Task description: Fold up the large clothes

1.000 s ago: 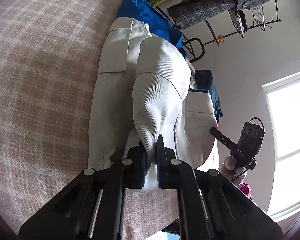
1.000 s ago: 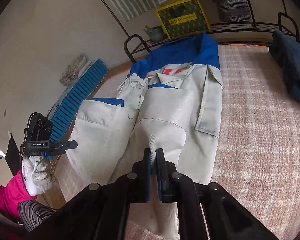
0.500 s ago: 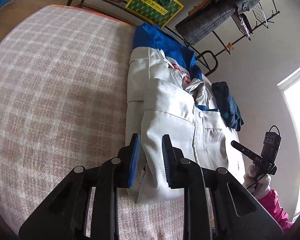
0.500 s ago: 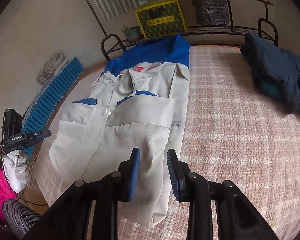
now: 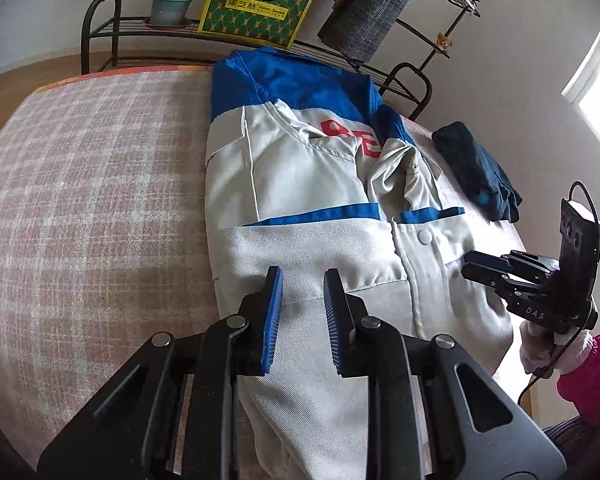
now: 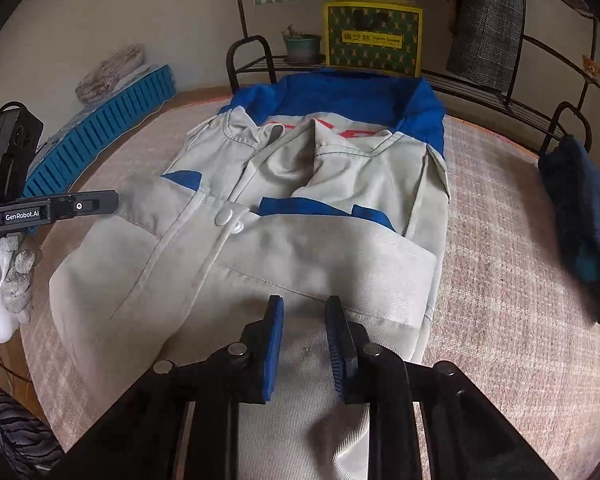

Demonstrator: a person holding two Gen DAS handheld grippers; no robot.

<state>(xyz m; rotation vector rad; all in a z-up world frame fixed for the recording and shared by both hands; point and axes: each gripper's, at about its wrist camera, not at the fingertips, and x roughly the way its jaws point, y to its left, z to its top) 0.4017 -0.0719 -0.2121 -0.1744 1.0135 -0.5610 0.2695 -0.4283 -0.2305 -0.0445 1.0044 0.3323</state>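
A grey-white work jacket (image 5: 320,208) with blue shoulders and red lettering lies front-up on the checked pink surface (image 5: 92,200), a sleeve folded across its front. It also shows in the right wrist view (image 6: 300,208). My left gripper (image 5: 300,280) is open and empty above the folded sleeve. My right gripper (image 6: 302,308) is open and empty above the jacket's lower part. The right gripper shows at the right of the left wrist view (image 5: 476,266), and the left gripper shows at the left of the right wrist view (image 6: 100,202).
A folded dark blue garment (image 6: 580,216) lies at the right side of the surface. Behind stand a black metal rack (image 5: 100,28), a potted plant (image 5: 170,4), a yellow-green bag (image 5: 256,4) and a hanging grey coat (image 5: 376,12). A blue slatted panel (image 6: 100,128) lies at left.
Both grippers held the raised sleeve a second ago. They laid it flat across the jacket, opened, and have drawn back, so the whole jacket now shows.
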